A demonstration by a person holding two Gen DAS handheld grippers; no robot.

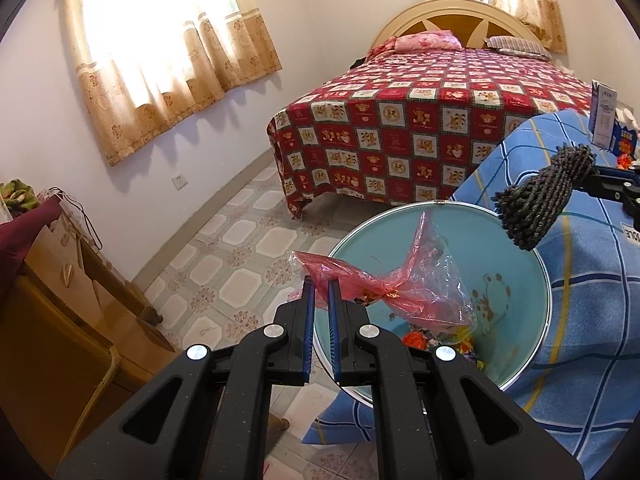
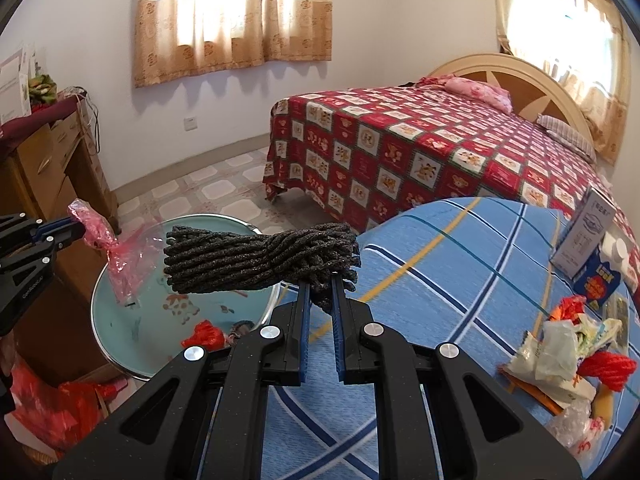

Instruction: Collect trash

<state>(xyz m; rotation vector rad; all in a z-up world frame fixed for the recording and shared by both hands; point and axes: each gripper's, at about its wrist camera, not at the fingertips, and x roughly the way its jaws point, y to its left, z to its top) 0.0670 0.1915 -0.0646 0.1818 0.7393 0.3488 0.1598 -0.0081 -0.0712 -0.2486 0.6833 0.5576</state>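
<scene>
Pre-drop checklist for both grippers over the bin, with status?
1. Left gripper shut on red bag: ok.
2. Bag over the bin opening: ok, most of it hangs over the inside.
3. Right gripper shut on rope bundle: ok.
4. Bundle over the bin: not ok, only its free end overhangs the rim; the gripped end is above the blue cloth.
5. Room in the bin: ok, only a little trash at the bottom.
6. Trash pile still on the cloth: not ok.
</scene>
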